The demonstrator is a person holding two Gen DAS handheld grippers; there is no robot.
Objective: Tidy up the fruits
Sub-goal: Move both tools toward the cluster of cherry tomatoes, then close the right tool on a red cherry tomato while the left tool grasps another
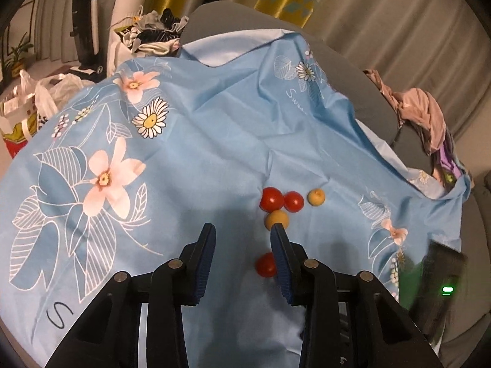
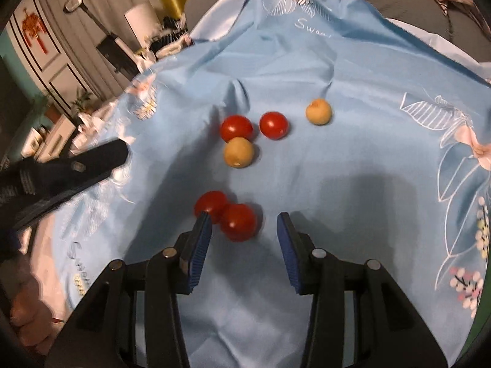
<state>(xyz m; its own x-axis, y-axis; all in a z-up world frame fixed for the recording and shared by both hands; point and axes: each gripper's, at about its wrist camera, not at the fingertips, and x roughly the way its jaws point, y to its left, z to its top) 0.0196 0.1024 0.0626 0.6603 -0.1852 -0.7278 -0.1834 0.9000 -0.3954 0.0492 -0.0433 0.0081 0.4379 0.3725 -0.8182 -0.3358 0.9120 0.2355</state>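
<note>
Small fruits lie on a blue flowered cloth. At the back a red tomato touches a yellow fruit, with a second tomato and another yellow fruit nearby. Two more tomatoes touch each other in front. My right gripper is open around the nearer one, close to its left pad and clear of the right pad. My left gripper is open over bare cloth, left of a yellow fruit and a tomato half hidden by its right finger.
The cloth drapes over a grey sofa with clothes piled at its right. Bags and a laundry heap stand beyond the left edge. The left gripper's black finger reaches in at the left of the right wrist view.
</note>
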